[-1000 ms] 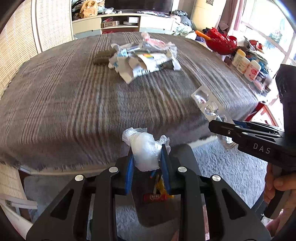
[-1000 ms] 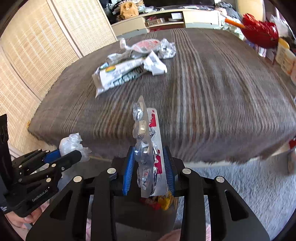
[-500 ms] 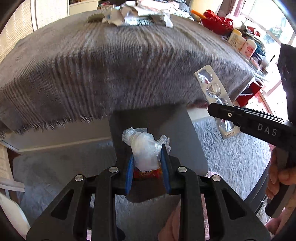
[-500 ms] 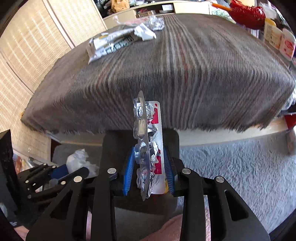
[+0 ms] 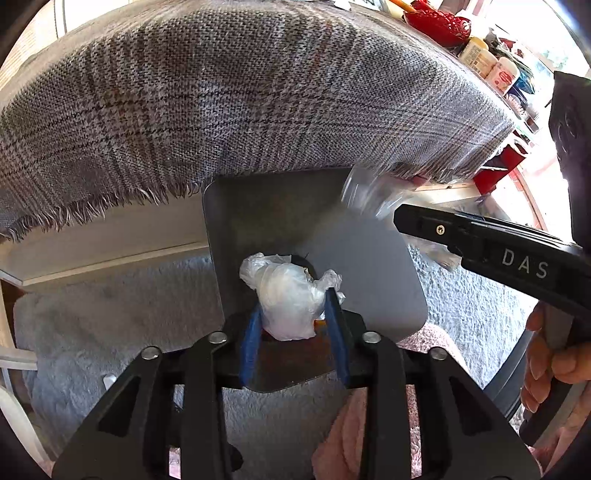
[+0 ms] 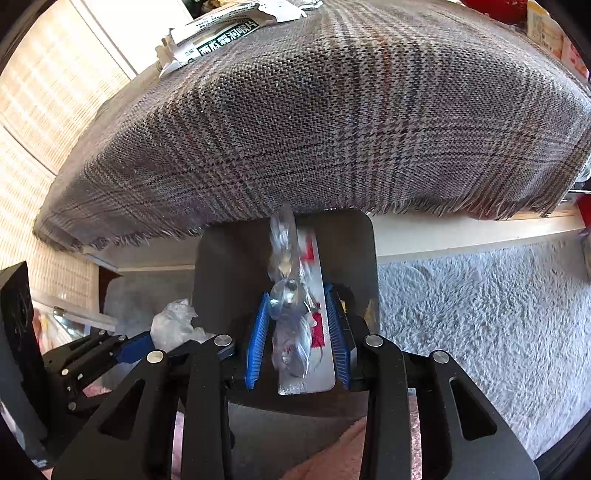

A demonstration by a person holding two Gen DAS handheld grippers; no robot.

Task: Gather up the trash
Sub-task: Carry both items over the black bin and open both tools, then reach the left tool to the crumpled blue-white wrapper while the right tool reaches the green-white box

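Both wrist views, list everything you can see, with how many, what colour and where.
plastic wad: one, clear-white, between the opening jaws of the left gripper, over the bin.
blister pack: one, silver and red, between the opening jaws of the right gripper.
bin: one, dark grey, on the floor below the table edge.
tablecloth: one, grey plaid, fringed, over the table.
wrappers: a pile, white and green, far side of the table.
rug: one, pale grey, shaggy, on the floor.
bowl: one, red, right of the table.
hand: one, holding the right gripper's handle.
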